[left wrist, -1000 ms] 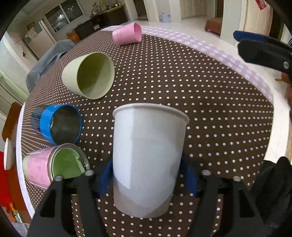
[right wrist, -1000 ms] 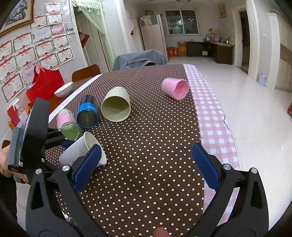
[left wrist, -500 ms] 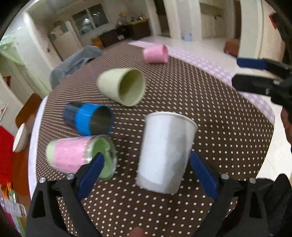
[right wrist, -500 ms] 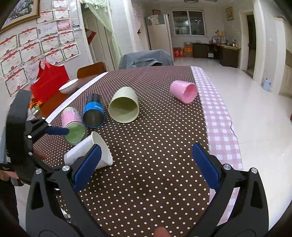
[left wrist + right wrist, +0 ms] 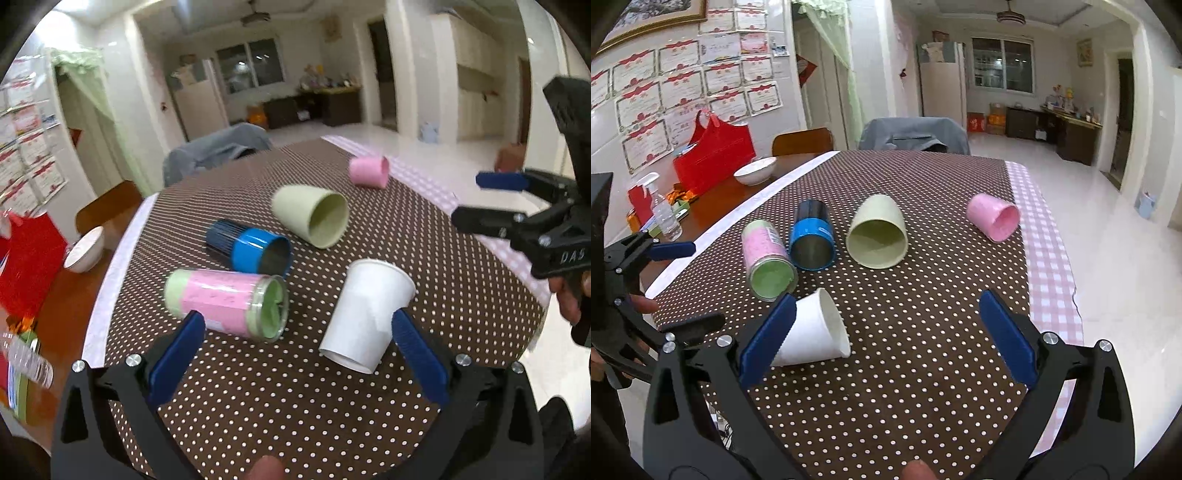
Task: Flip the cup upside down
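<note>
The white paper cup (image 5: 365, 314) is lying on its side low and right of centre in the left wrist view, on the brown dotted cloth of the table (image 5: 424, 221), and low and left of centre in the right wrist view (image 5: 812, 336), partly behind a blue pad. Which end is the mouth is hard to tell from the two views. The left gripper (image 5: 295, 354) is hovering with its jaws released wide; its right pad is sitting just beside the cup wall, though whether it is touching I cannot tell. The right gripper (image 5: 886, 332) is also hanging with its jaws spread and grasping nothing.

The cup is looking light, thin-walled and easy to crush, and likely to roll or skid on the cloth. A gentle pinch across the middle of the wall, away from the soft rim, is probably the safest hold before turning it mouth down.

Four other containers are lying on their sides above it: a pink-and-green tumbler (image 5: 229, 301), a blue cup (image 5: 251, 243) with a dark metal inside, a pale green cup (image 5: 314, 218) and a pink cup (image 5: 369, 171). Those whose insides are showing are looking empty.
</note>
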Motion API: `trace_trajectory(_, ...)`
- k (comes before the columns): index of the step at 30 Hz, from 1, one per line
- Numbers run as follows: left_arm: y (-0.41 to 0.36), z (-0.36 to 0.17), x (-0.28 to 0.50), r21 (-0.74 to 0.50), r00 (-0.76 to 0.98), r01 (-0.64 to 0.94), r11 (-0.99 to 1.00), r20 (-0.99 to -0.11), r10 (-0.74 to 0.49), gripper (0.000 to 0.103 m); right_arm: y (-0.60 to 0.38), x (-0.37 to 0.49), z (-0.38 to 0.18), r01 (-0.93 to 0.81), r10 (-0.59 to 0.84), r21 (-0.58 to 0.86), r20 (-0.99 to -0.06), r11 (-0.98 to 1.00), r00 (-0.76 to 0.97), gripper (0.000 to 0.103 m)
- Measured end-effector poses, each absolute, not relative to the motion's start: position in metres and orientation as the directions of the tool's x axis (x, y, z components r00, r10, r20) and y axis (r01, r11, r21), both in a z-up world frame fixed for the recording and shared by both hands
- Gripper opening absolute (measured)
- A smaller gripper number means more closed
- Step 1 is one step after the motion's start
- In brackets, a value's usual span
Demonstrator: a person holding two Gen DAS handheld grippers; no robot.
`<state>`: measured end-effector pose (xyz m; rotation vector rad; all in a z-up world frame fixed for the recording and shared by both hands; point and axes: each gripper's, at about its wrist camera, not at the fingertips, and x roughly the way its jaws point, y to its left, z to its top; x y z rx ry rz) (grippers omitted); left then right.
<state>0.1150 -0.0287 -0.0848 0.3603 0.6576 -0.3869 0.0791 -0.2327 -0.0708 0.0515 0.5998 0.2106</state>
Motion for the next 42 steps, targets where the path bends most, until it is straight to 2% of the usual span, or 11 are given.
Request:
trace_trajectory(13,-0.005,-0.059,0.082,0.2,0.829,0.292,0.935,-0.541,-0.143,0.099,-0.211,0.077,-0.055,-0.3,0.293,0.077,-0.539,0.951,0.789,0.097)
trace_trajectory(29,0.016,-0.051,0.061,0.148,0.878,0.151,0.977,-0.475,-0.063,0.099,-0.179,0.072,-0.047,-0.463,0.402,0.017,-0.524,0.886,0.751,0.097)
trace_trajectory(33,0.022,-0.054,0.061,0.132,0.879,0.119,0.984,-0.475,-0.043,0.099,-0.171,0.077,-0.046,-0.525,0.443,0.002,-0.541,0.851,0.715,0.097)
trace_trajectory(38,0.027,-0.056,0.062,0.133,0.882,0.099,0.986,-0.471,-0.025,0.099,-0.163,0.085,-0.043,-0.618,0.475,-0.083,-0.562,0.782,0.677,0.097)
trace_trajectory(42,0.033,-0.061,0.065,0.123,0.882,0.073,0.99,-0.472,-0.006,0.099,-0.151,0.097,-0.054,-0.704,0.46,-0.193,-0.635,0.683,0.62,0.097)
